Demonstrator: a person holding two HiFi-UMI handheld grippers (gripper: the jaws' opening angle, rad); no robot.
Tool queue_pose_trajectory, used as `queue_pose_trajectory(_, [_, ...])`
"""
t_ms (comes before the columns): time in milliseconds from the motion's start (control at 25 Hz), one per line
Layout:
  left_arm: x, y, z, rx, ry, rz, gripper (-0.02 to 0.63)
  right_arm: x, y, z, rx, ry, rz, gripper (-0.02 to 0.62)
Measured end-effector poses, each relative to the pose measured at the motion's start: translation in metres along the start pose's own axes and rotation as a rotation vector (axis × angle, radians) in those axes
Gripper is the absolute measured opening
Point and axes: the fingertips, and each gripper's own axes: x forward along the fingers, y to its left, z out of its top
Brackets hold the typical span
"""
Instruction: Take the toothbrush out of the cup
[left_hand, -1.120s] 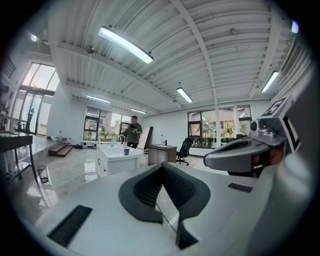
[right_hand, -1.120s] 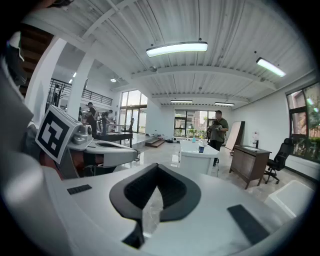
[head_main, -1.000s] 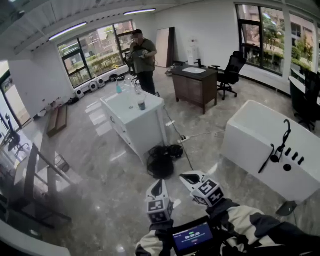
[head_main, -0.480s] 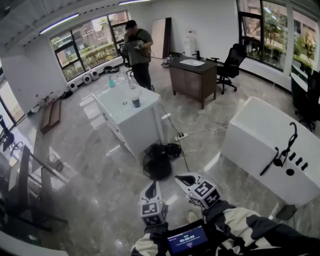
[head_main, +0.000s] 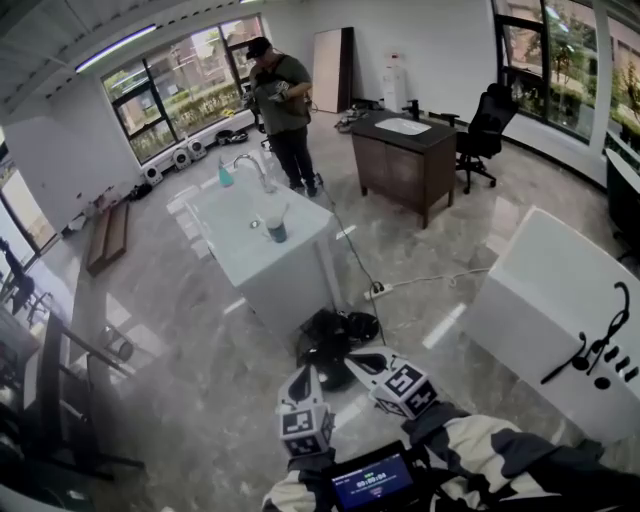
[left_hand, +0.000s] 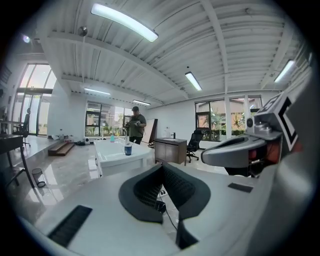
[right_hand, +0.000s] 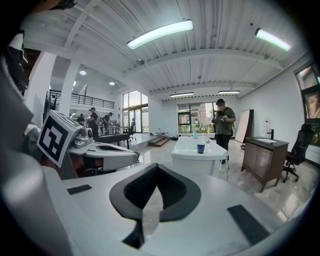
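A dark blue cup (head_main: 277, 231) stands on the white sink counter (head_main: 240, 250) well ahead of me, with a thin pale toothbrush (head_main: 284, 214) leaning out of it. The cup also shows small and far in the left gripper view (left_hand: 128, 149) and the right gripper view (right_hand: 200, 147). My left gripper (head_main: 303, 376) and right gripper (head_main: 361, 361) are held side by side low in the head view, over the floor and far short of the counter. Both are shut with nothing between the jaws, as seen on the left gripper (left_hand: 162, 166) and the right gripper (right_hand: 157, 166).
A person (head_main: 279, 104) stands at the counter's far end, near a faucet (head_main: 256, 166) and a blue bottle (head_main: 227, 176). A black bag (head_main: 330, 340) and a cable lie on the floor in front of the counter. A dark desk (head_main: 405, 160) and a white tub unit (head_main: 550, 300) stand to the right.
Both grippers and the view have travelled forward across the floor towards the counter, which now looks closer. The jaws stay shut and the person has stayed in place.
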Motion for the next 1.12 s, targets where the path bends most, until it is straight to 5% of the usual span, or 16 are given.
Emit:
queue_pose_trajectory(480, [0.124, 0.066, 0.032, -0.005, -0.018, 0.029, 0.005, 0.103, -0.093, 0.029, -0.008, -0.012, 0.024, -0.006])
queue_pose_trajectory(1120, [0.337, 0.193, 0.093, 0.026, -0.026, -0.117, 0.005, 0.292, -0.232, 0.108, 0.014, -0.037, -0.114, -0.006])
